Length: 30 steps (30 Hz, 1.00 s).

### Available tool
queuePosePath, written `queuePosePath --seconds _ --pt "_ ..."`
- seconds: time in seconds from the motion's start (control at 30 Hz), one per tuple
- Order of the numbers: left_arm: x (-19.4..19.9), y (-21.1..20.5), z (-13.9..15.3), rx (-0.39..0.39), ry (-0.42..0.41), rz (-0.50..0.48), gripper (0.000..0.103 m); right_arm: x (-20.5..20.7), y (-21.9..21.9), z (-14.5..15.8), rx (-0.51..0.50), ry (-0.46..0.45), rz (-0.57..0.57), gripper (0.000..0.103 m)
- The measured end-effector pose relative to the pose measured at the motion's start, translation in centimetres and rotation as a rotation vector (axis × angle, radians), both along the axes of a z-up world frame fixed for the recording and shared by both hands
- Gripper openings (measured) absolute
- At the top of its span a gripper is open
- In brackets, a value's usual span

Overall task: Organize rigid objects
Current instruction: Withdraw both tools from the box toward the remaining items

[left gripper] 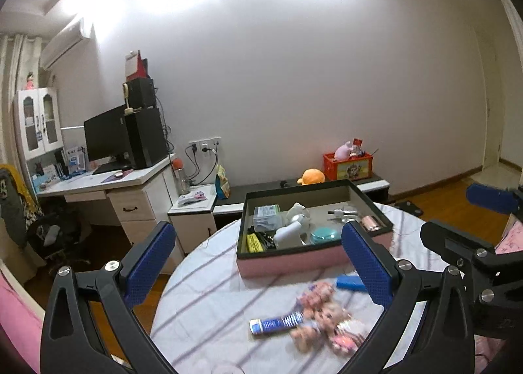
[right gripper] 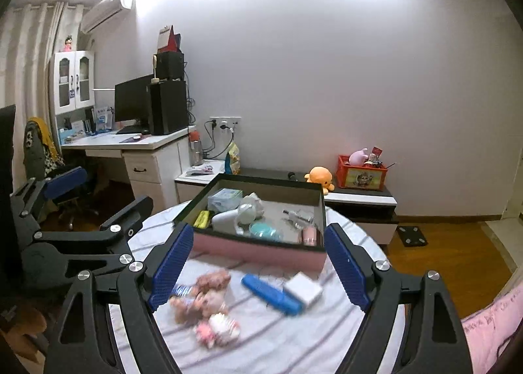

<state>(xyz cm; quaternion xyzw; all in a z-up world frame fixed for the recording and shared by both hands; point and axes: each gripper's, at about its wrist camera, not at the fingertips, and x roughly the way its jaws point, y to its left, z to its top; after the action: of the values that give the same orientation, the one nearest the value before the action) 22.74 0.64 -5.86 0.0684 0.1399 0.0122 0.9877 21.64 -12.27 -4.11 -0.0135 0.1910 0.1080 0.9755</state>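
Though blurred, seemingly plush dolls (right gripper: 209,305) on striped cloth (right gripper: 287,341); rectangular pink-walled box (right gripper: 258,251) beyond.

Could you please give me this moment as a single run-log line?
left gripper: open, empty | right gripper: open, empty | pink box: partly filled | dolls, blue case: on table

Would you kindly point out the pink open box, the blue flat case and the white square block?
pink open box (right gripper: 255,251): right wrist view, front wall.
blue flat case (right gripper: 269,294): right wrist view, middle of its top.
white square block (right gripper: 303,287): right wrist view, top face.
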Motion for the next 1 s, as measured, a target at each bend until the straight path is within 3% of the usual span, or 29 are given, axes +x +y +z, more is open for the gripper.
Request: queuePosePath --seconds 0.1,0.3,0.57,0.77,1.0 --pt "-2.2 0.3 -0.2 -0.038 -0.017 -0.018 0.103 -2.2 -0.5 -0.2 0.043 -0.014 0.005 0.084" --pt "-4.5 0.4 -0.7 -0.052 -0.015 -0.02 0.103 -5.7 0.1 -1.1 0.016 -0.042 -0.006 0.084" --pt "-3.9 -0.2 -3.1 -0.043 0.068 -0.052 0.103 -6.6 -0.6 -2.9 0.037 -0.003 -0.003 0.084" --pt "-1.9 -0.9 -7.5 -0.007 0.206 -0.054 0.103 -4.7 -1.5 -5.8 0.028 0.076 -0.019 0.084" --pt "1.1 -2.9 -11.8 -0.091 0.383 -0.097 0.103 -1.6 -4.4 -10.0 0.051 0.191 -0.083 0.084"
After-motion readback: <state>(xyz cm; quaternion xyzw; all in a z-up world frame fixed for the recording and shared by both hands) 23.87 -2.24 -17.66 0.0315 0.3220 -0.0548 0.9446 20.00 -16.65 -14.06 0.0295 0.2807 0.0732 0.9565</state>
